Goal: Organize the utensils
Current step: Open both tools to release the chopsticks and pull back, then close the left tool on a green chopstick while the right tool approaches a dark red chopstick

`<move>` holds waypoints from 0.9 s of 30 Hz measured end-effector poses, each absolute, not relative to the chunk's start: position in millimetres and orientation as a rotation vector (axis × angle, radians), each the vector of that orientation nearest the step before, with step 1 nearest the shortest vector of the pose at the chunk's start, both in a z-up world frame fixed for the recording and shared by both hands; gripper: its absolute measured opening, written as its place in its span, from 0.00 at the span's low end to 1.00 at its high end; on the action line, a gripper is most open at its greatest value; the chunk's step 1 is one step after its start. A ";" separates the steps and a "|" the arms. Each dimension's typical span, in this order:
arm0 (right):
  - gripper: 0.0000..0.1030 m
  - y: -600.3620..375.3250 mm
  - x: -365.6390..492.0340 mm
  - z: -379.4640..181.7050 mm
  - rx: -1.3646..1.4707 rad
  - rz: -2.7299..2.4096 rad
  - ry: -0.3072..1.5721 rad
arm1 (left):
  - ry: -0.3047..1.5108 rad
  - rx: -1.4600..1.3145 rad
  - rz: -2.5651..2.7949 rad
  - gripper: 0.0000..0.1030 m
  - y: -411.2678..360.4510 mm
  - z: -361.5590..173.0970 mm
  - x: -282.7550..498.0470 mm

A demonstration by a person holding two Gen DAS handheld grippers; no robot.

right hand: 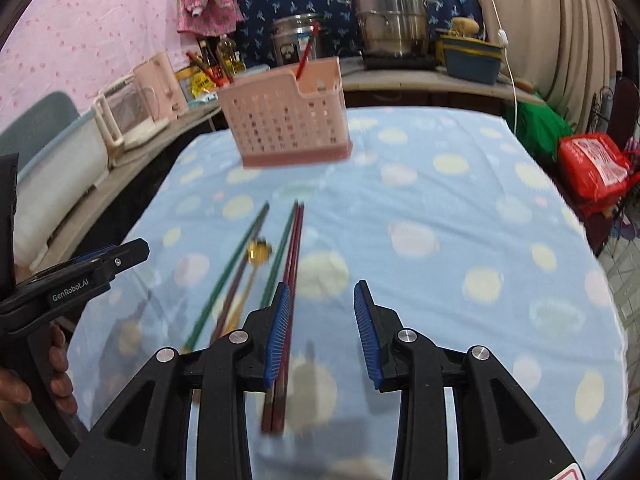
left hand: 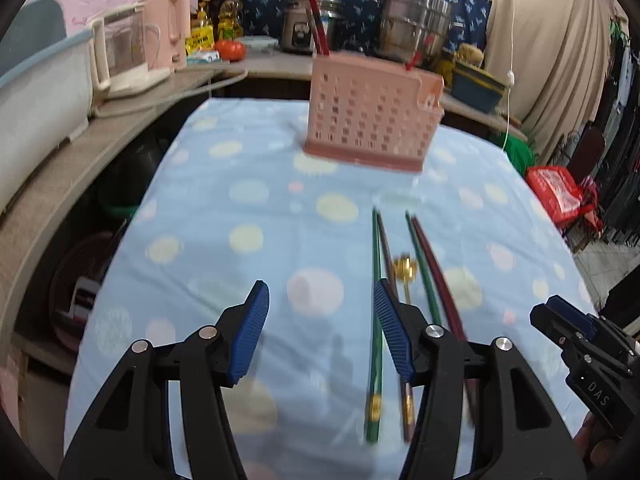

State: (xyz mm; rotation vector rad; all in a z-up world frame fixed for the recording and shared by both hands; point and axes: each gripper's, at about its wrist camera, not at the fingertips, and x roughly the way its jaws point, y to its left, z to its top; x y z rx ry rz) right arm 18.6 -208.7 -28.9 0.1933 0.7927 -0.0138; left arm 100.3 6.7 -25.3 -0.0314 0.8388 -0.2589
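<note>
Several chopsticks lie side by side on the blue dotted tablecloth (left hand: 240, 200): a green one (left hand: 376, 280) with a brown one beside it, then another green one (left hand: 424, 268) and a dark red pair (right hand: 296, 240). Among them lies a small gold utensil (left hand: 405, 266). A pink slotted basket (left hand: 372, 112) stands farther back with red chopsticks (left hand: 320, 28) upright in it. My left gripper (left hand: 320, 292) hovers open and empty, just left of the chopsticks. My right gripper (right hand: 322, 292) is open and empty too, just right of the dark red pair.
A curved counter behind and left holds a kettle (left hand: 120, 52), oil bottles (left hand: 230, 16), a tomato (left hand: 230, 49) and steel pots (left hand: 416, 24). A red bag (right hand: 592, 164) sits off the table's right edge. A hand (right hand: 24, 392) grips the left tool's handle.
</note>
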 end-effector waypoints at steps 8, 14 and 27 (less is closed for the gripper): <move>0.32 -203.6 -18.9 -56.7 0.231 -0.024 0.846 | 0.916 -0.032 -0.303 0.51 6.1 -61.1 56.2; 0.32 -201.6 -32.3 -62.1 0.240 -0.028 0.851 | 0.950 -0.019 -0.315 0.51 1.9 -76.4 41.4; 0.32 -194.7 -36.4 -65.6 0.236 -0.016 0.862 | 0.937 0.020 -0.309 0.28 -6.7 -83.7 48.2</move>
